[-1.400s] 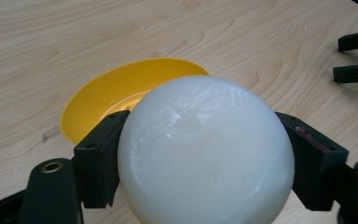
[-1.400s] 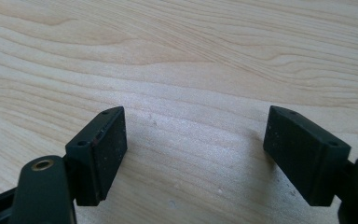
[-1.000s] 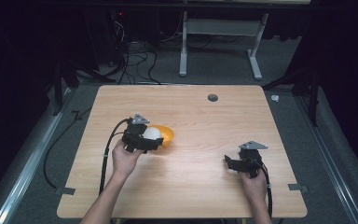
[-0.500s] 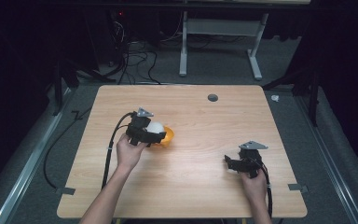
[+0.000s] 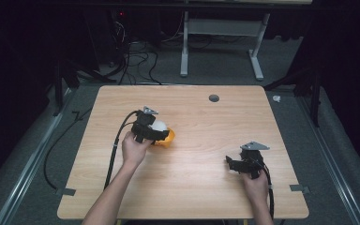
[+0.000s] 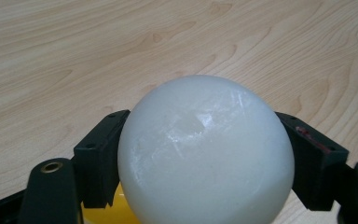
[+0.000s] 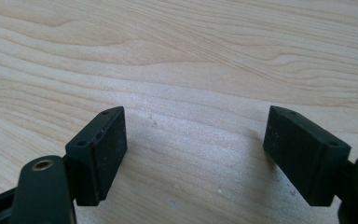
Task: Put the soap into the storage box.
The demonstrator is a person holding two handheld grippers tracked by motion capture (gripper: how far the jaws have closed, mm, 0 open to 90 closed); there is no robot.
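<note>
Round white ball (image 6: 205, 151), smooth and a bit shiny, same all around, so no long side and no way of pointing. Squeezed in left hand-held gripper (image 5: 161, 132), just above a yellow thing (image 5: 168, 138) on the table (image 5: 201, 187). Right hand-held gripper (image 7: 193, 156) wide apart, holding nothing, over bare wood.

A square tabletop of pale wood-grain laminate (image 5: 192, 187) stood on grey carpeted floor (image 5: 225, 75). A small round dark grommet hole (image 5: 213, 98) sat near its far edge, right of centre. Beyond the table stood a white metal desk frame with two legs (image 5: 258, 51), and a tangle of black cables (image 5: 136, 56) lay on the carpet to its left. Strips of grey tape (image 5: 65, 191) marked the floor beside the near left corner and near right corner. A small white scrap (image 5: 276, 98) lay off the far right corner.
</note>
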